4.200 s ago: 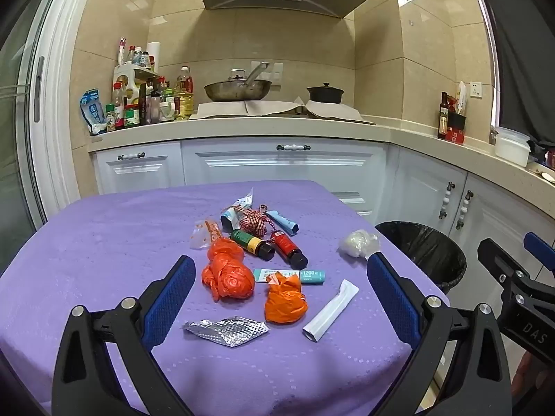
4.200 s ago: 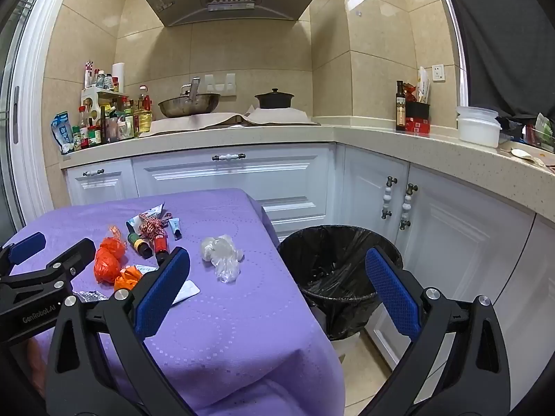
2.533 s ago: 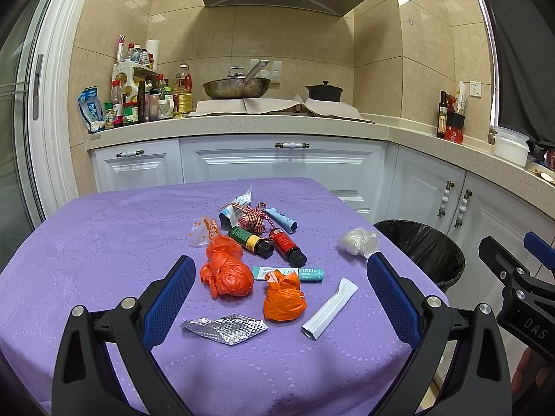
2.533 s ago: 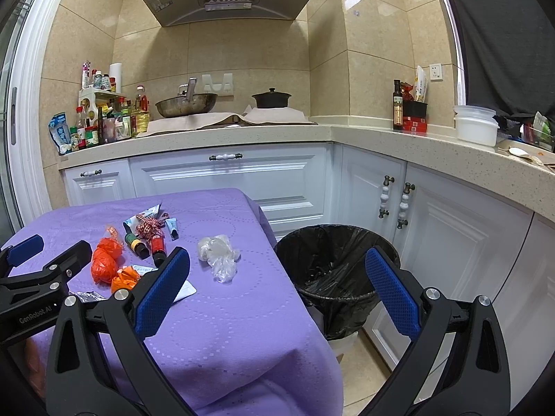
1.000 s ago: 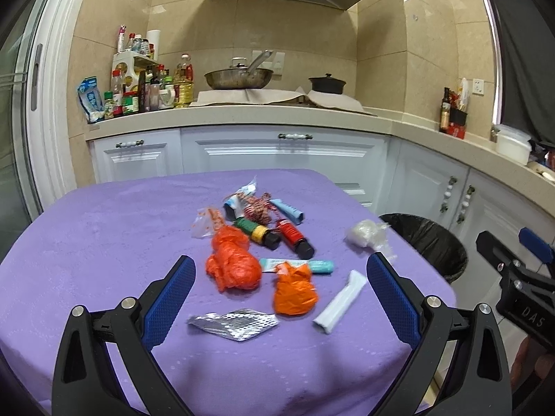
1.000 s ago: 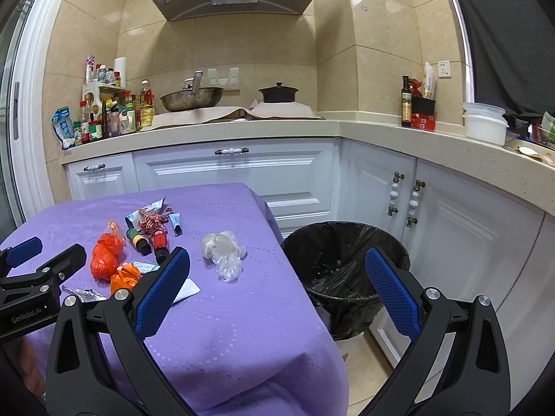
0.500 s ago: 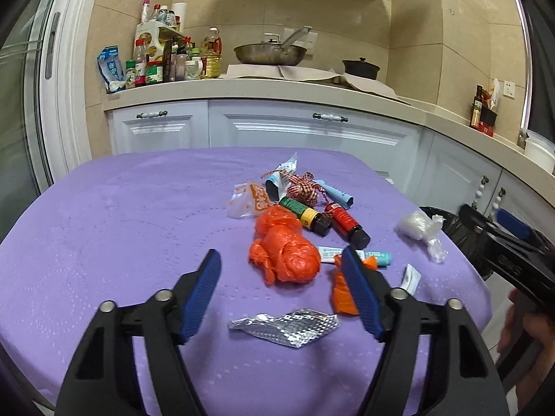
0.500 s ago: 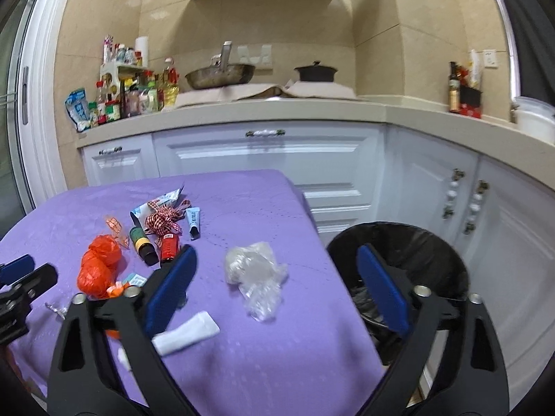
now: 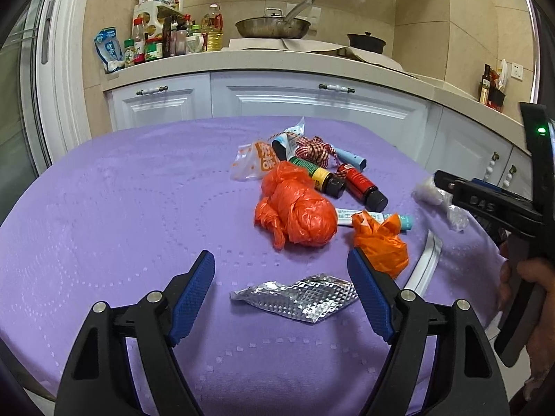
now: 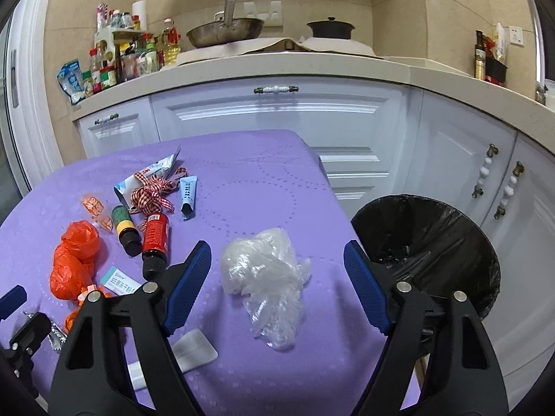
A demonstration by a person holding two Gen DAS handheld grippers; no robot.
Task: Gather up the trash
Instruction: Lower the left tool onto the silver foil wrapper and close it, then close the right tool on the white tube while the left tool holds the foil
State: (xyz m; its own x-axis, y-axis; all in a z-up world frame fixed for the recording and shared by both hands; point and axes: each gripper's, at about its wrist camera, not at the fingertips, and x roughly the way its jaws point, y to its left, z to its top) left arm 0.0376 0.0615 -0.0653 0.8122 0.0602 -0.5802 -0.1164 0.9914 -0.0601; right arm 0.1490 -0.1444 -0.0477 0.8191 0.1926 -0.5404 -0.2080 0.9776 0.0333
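Trash lies on a purple tablecloth point(image 9: 104, 208). My left gripper point(image 9: 281, 263) is open and empty, low over the table, with a crumpled silver foil wrapper point(image 9: 295, 296) between its fingers. Beyond it lie a large orange bag point(image 9: 295, 208) and a small orange bag point(image 9: 381, 242). My right gripper point(image 10: 275, 253) is open and empty, with a clear plastic wad point(image 10: 267, 277) between its fingers. A black-lined trash bin point(image 10: 430, 253) stands on the floor right of the table.
Also on the table are two small bottles point(image 9: 360, 185), a checked ribbon point(image 10: 152, 194), tubes point(image 10: 187, 194), a white packet point(image 9: 425, 267) and wrappers point(image 9: 255, 164). White cabinets point(image 10: 277, 118) and a counter with pans and bottles stand behind.
Both grippers have moved forward and down toward the table. The left now straddles the foil wrapper and the right straddles the clear plastic wad. Their jaws are narrower than before.
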